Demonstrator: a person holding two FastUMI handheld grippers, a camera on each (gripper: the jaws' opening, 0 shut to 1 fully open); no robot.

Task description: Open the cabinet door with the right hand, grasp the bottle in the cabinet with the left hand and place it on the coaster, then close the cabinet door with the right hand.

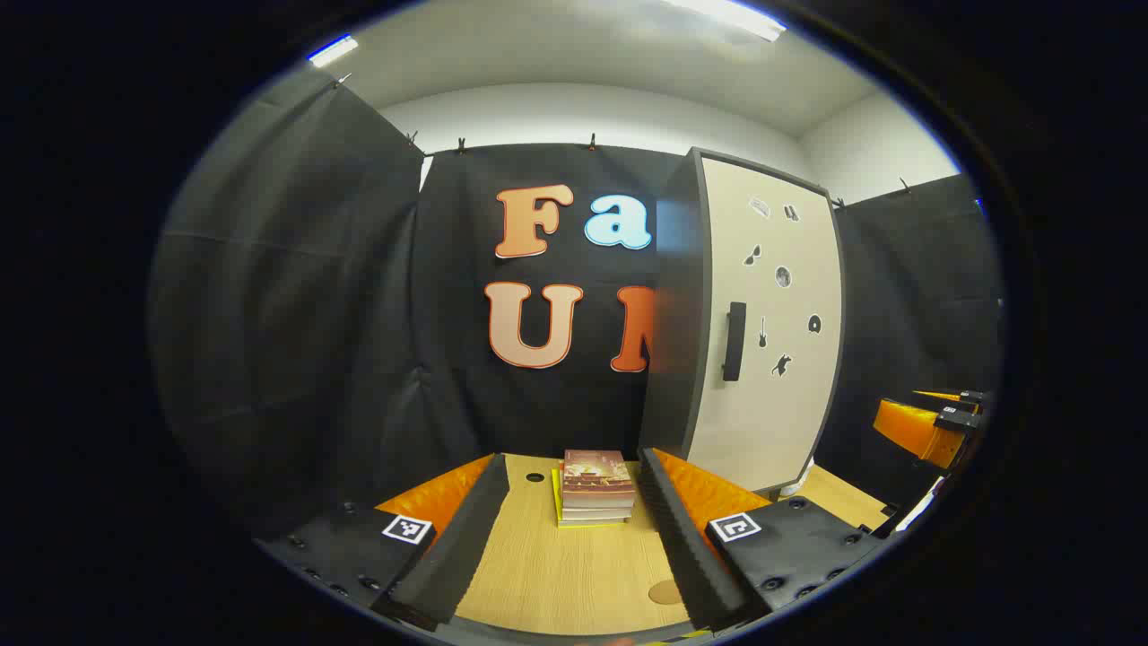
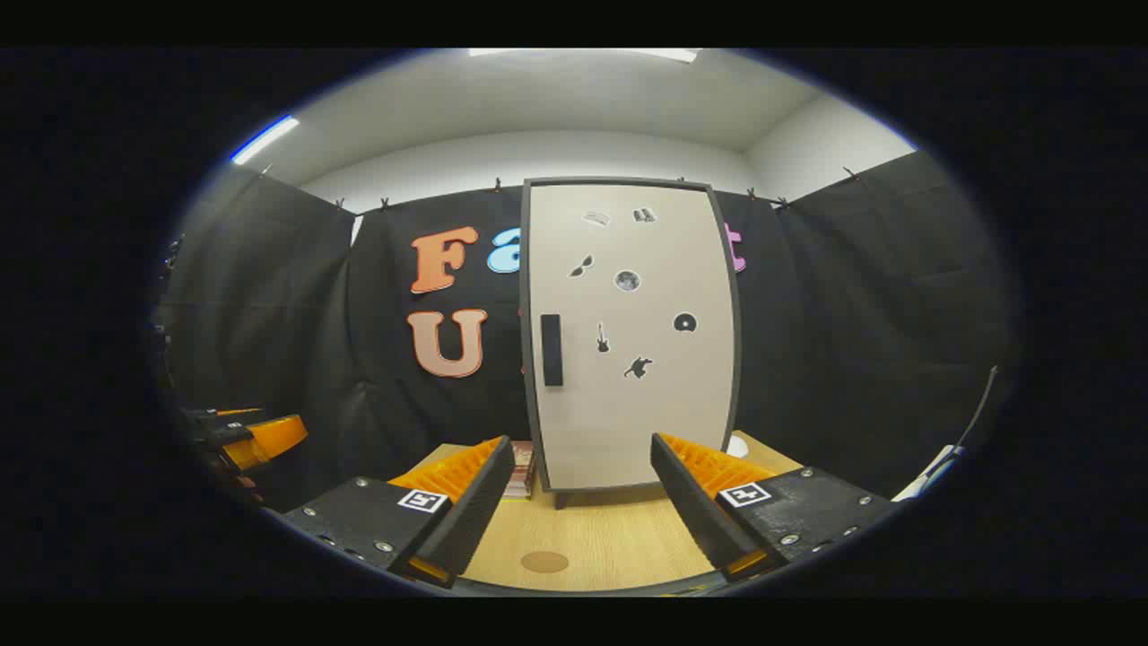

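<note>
Two grippers: left gripper (image 1: 563,538) and right gripper (image 2: 581,502), both with fingers spread wide, nothing between them.
Cabinet door (image 2: 632,341): closed, facing the right gripper squarely; small stickers scattered over its face.
Handle (image 2: 552,350): dark vertical bar near the door's left edge, well apart from the right gripper's fingers.
Bottle: presumably behind the door; hidden, so its place inside cannot be told.
Coaster (image 2: 544,562): round, flat on the table (image 2: 619,538), in front of the cabinet and unoccupied.
Step in hand: opening not yet begun. Judgement: shift the right gripper toward the handle, straddle the bar with one finger on each side, close, then pull along the door's arc rather than straight back.
Obstacles: stack of books (image 1: 594,489) sits just beside the cabinet on the handle side, ahead of the left gripper; keep the left gripper out of the door's swing.
</note>
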